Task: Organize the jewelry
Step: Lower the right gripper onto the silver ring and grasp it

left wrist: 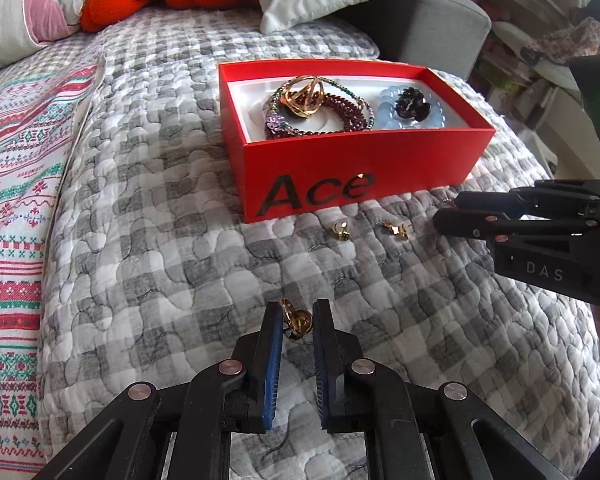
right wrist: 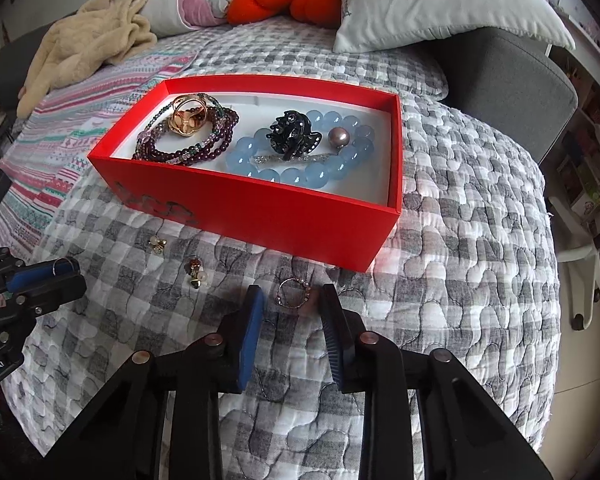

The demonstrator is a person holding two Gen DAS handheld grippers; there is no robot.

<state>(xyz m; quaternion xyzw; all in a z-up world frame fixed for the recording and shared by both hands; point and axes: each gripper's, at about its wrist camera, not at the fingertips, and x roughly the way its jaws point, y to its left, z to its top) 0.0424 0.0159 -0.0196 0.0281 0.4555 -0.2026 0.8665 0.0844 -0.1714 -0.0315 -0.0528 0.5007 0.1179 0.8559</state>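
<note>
At nine o'clock from where I stood, the left gripper (left wrist: pixel 296 322) had its jaws nearly closed around a small gold earring (left wrist: pixel 296 320) just above the quilt (left wrist: pixel 160 240); whether the pads truly pinched it I could not tell. My worry was that such a tiny, rounded piece could slip out on the way to the box and vanish into the quilt's folds.

Moving toward twelve o'clock, two more gold earrings (left wrist: pixel 340 230) (left wrist: pixel 396 230) lay loose on the bed just in front of the red box (left wrist: pixel 360 168). Inside it, on the white lining, sat a dark red bead bracelet (right wrist: pixel 192 144) with a gold ring piece (right wrist: pixel 186 118) on top, then a blue bead bracelet (right wrist: pixel 300 160) with a black hair claw (right wrist: pixel 294 136) and one pearl-like bead (right wrist: pixel 337 136).

At three o'clock, the right gripper (right wrist: pixel 292 308) held its jaws open, holding nothing, either side of a thin beaded ring (right wrist: pixel 294 294) lying on the quilt. Closing there could snag the fabric or flick the ring away.
</note>
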